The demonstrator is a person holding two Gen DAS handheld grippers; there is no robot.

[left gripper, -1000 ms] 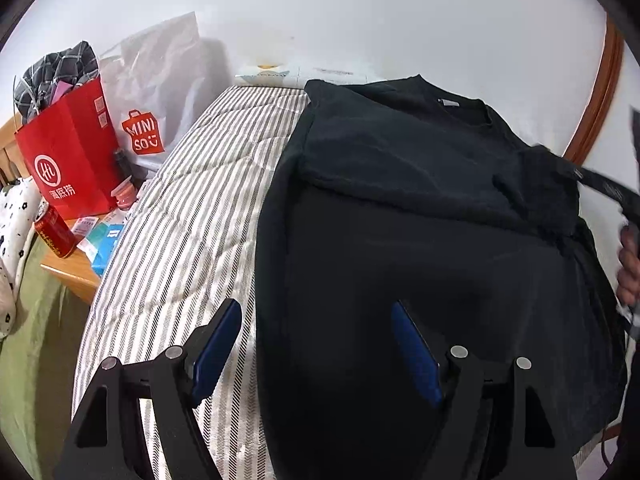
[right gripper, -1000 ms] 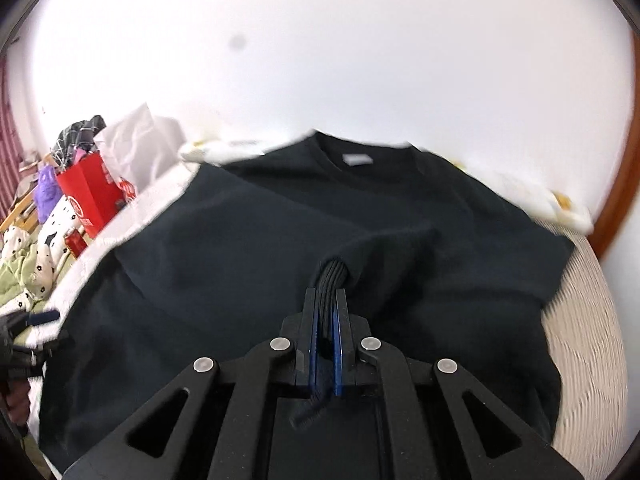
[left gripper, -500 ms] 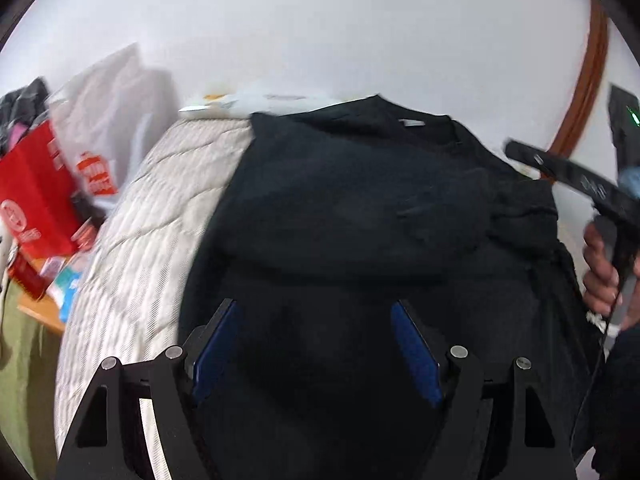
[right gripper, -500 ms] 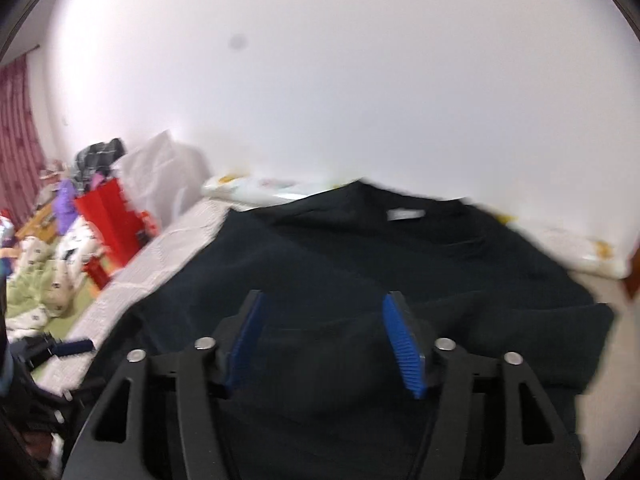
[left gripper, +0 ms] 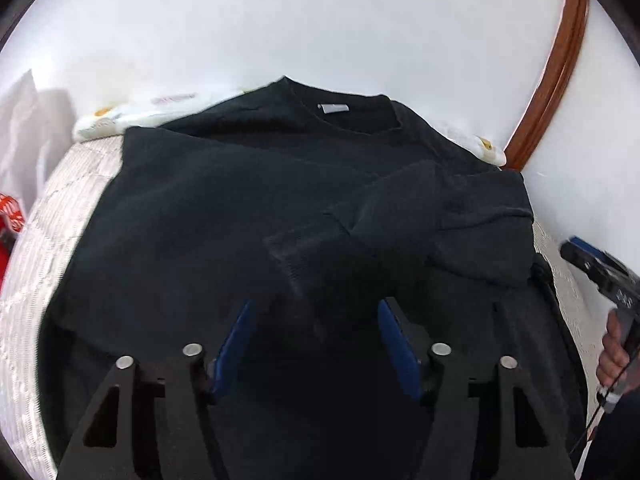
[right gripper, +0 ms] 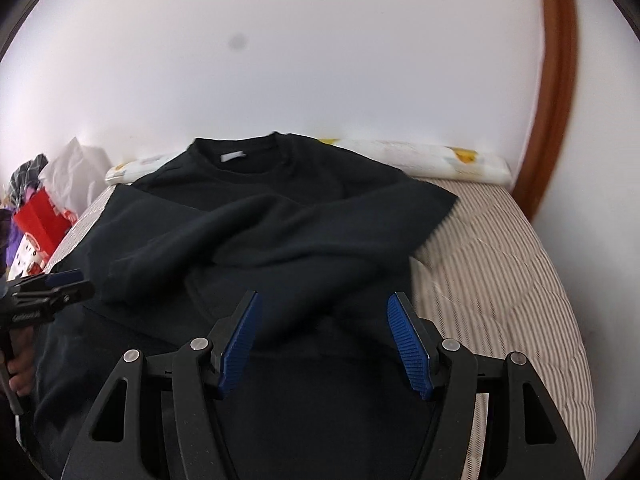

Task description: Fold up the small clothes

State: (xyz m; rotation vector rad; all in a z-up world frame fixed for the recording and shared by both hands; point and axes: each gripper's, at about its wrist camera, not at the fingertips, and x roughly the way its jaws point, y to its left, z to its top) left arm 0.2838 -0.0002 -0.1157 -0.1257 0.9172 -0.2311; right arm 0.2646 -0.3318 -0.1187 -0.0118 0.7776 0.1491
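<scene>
Now a black sweatshirt [right gripper: 276, 216] lies spread on the striped bed [right gripper: 500, 264], its collar toward the far edge by the white wall [right gripper: 320, 60], with a small white label [right gripper: 233, 156] showing inside the neck. Both sleeves are folded across the body; the one from the bed's right edge lies on top, its cuff [left gripper: 304, 252] ending near the middle of the garment. The left gripper [left gripper: 316, 340] hovers over the lower part of the sweatshirt with its blue pads well apart, holding nothing. The right gripper [right gripper: 324, 340] is likewise spread wide and empty above the near hem. A long pale pillow [right gripper: 420, 156] sits along the far edge against the wall. Off the bed's left edge stand a red shopping bag [right gripper: 38, 220] and a white plastic bag [right gripper: 74, 176].
</scene>
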